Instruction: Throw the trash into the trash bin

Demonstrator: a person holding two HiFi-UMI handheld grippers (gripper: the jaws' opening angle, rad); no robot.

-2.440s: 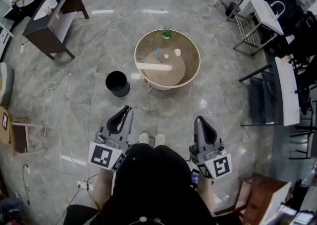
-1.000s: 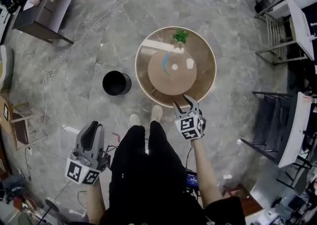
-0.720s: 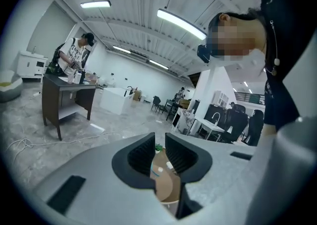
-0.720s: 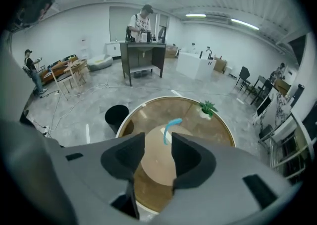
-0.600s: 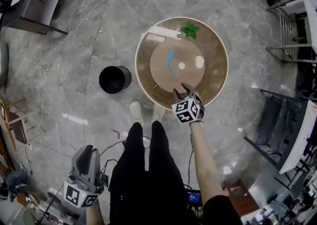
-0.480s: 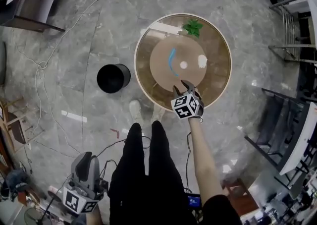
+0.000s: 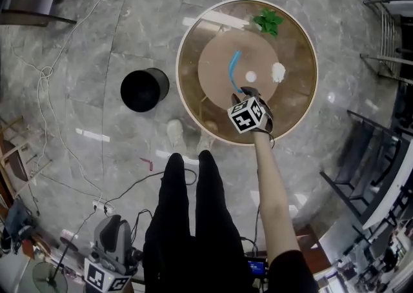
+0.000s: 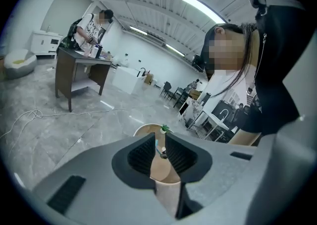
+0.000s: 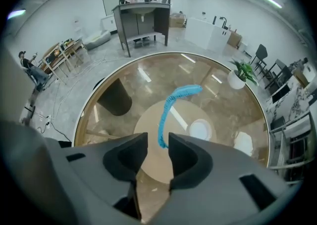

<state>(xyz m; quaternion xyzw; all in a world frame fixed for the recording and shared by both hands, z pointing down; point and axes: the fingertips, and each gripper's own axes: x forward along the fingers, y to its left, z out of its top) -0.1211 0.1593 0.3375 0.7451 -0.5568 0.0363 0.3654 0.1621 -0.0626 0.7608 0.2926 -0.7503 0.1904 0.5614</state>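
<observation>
1. Grey marble-patterned floor [image 7: 97, 40] fills the head view, crossed by loose white cables [image 7: 48, 91]; the person's black-trousered legs [image 7: 187, 221] stand at the near edge of a round glass-topped bench with a pale wooden rim [image 7: 193, 101].
2. On the bench lie a curved bright-blue strip of trash [image 7: 233, 71], a small white round disc [image 7: 251, 76] just right of it, and a crumpled white paper wad [image 7: 278, 71] further right. A small green potted plant [image 7: 268, 22] stands near the far rim.
3. A black cylindrical trash bin [image 7: 144, 90] stands on the floor, left of the bench and apart from it.
4. The right gripper [image 7: 240, 95] points steeply down over the bench at the near end of the blue strip.
5. In the right gripper view, the right gripper's jaws [image 9: 157, 149] are partly apart and closing. The strip's near end [image 9: 162, 140] lies in the gap between them, with space visible on both sides; it probably touches neither pad, though the angle leaves this uncertain.
6. The left gripper [image 7: 113, 222] hangs low beside the person's left leg, well away from the bench.
7. In the left gripper view, the left gripper's jaws [image 8: 159, 152] stand narrowly apart and hold nothing; only the distant bench shows through the gap.
</observation>
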